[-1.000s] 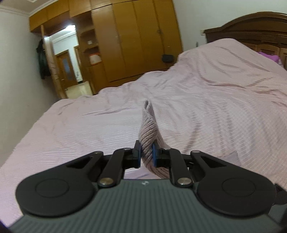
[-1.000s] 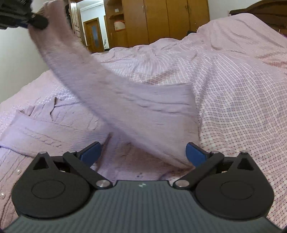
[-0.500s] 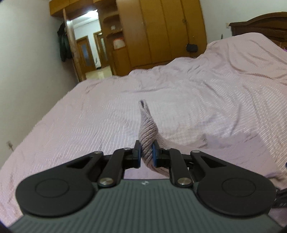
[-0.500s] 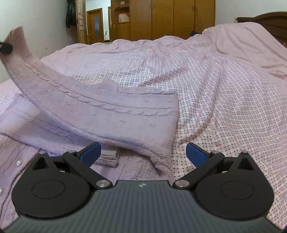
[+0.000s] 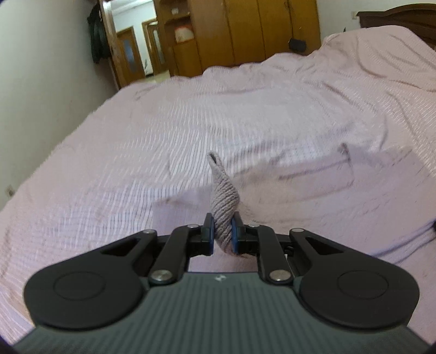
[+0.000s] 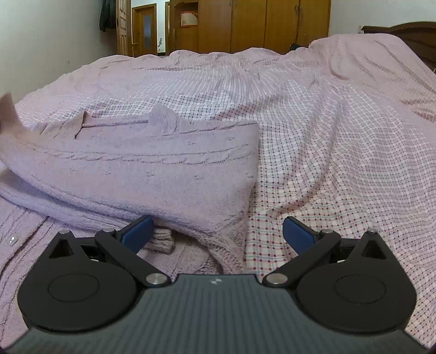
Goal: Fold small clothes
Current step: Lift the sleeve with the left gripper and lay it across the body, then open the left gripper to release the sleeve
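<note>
A lilac cable-knit cardigan (image 6: 152,168) lies on the checked bedspread (image 6: 327,152), with one sleeve folded across its body. My left gripper (image 5: 223,234) is shut on the sleeve cuff (image 5: 223,196), which sticks up between the blue pads. In the left wrist view the rest of the cardigan (image 5: 381,168) lies blurred at right. My right gripper (image 6: 216,231) stands open low over the cardigan's lower right corner, nothing pressed between its pads. At the right wrist view's left edge the held cuff (image 6: 8,109) shows as a blur.
The bed fills both views, its cover rumpled and rising to a hump at the far right. A wooden wardrobe (image 6: 259,24) and a doorway (image 6: 144,27) stand beyond the bed's far side. A dark headboard (image 5: 403,16) is at the right, a white wall at the left.
My left gripper has carried the cuff down and across, so the sleeve has dropped from high in the air to lie across the cardigan's body. The right gripper has stayed open and shifted slightly.
</note>
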`<state>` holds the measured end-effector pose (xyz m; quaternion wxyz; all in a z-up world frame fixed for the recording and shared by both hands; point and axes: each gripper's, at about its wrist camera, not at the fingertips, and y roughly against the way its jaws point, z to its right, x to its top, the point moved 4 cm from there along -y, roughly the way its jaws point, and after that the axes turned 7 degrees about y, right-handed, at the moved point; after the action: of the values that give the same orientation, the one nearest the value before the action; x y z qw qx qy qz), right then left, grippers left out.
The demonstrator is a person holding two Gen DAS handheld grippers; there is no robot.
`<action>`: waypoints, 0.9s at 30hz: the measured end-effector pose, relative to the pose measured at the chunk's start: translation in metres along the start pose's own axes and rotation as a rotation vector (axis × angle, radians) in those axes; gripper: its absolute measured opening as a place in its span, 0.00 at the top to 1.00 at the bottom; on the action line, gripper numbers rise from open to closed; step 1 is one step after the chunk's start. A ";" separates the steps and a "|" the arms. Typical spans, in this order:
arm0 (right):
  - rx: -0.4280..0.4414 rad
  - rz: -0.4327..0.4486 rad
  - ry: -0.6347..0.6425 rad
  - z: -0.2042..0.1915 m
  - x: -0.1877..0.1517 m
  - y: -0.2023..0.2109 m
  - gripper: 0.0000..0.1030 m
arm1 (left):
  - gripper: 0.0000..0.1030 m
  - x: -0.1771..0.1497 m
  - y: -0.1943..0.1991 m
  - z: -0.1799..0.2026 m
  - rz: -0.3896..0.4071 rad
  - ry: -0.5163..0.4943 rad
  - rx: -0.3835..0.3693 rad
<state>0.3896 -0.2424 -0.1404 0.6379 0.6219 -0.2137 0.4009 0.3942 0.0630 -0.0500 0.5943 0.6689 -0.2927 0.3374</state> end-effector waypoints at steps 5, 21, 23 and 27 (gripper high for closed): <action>0.009 -0.006 -0.010 0.001 -0.002 -0.003 0.00 | 0.86 -0.028 -0.015 -0.019 -0.052 0.047 -0.006; 0.008 -0.013 0.011 -0.002 -0.004 -0.004 0.00 | 0.77 -0.056 -0.030 -0.042 -0.104 0.114 -0.041; 0.010 -0.015 0.011 -0.002 -0.005 -0.004 0.00 | 0.77 -0.056 -0.027 -0.044 -0.102 0.107 -0.028; 0.013 -0.017 0.012 -0.003 -0.006 -0.004 0.00 | 0.77 -0.057 -0.022 -0.050 -0.103 0.113 -0.008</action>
<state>0.3889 -0.2407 -0.1479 0.6385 0.6252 -0.2022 0.4007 0.3722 0.1146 -0.1058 0.6289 0.6607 -0.2253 0.3423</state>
